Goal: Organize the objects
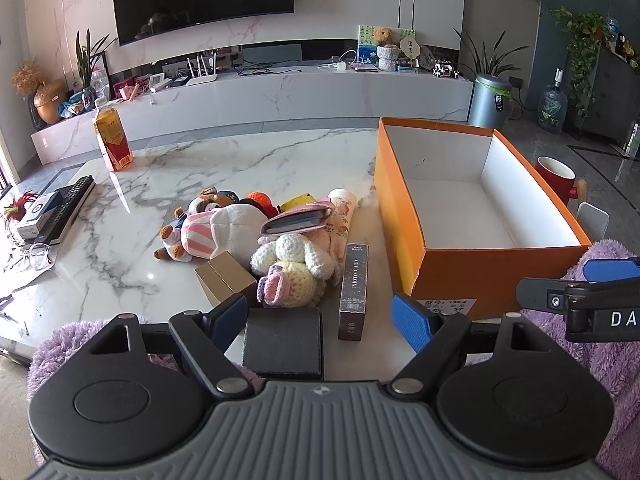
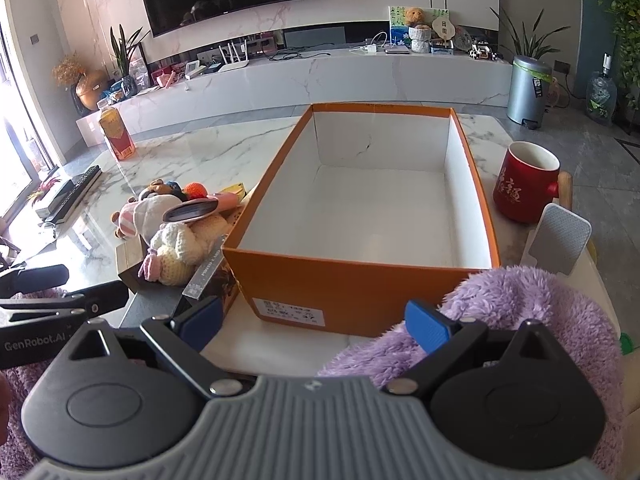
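Each of the two grippers, the left gripper (image 1: 326,322) and the right gripper (image 2: 316,326), has a grey ribbed body, two round black discs, black arms with silver screws and blue bumpy pads, and fluffy purple sleeves (image 2: 516,320) show beside the right gripper.

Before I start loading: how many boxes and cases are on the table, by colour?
Orange open box: 1
Tan box: 1
Dark PHOTO CARD box: 1
Black case: 1
Total: 4
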A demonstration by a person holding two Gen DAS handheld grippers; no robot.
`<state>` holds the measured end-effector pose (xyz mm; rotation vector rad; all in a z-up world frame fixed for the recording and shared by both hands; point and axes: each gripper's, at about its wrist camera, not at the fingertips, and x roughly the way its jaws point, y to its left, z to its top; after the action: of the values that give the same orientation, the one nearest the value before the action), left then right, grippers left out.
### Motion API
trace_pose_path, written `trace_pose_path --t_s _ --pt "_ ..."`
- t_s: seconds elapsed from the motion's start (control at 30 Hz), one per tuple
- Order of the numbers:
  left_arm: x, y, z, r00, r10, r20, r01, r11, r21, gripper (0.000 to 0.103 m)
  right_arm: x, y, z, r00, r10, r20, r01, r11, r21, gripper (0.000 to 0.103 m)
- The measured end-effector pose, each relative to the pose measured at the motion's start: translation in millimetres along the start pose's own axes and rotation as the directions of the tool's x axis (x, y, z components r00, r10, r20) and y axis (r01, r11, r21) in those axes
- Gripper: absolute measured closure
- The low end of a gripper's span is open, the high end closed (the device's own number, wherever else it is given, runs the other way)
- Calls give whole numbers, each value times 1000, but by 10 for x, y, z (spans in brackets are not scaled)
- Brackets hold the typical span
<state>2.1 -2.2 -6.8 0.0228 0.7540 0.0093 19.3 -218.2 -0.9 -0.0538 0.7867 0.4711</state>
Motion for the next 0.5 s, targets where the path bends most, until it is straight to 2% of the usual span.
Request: trace_pose_path --t_s 0.5 --pt "34 19 -10 1000 -4 -10 4 1000 -8 9 32 42 10 1000 -6 -13 5 1000 -18 5"
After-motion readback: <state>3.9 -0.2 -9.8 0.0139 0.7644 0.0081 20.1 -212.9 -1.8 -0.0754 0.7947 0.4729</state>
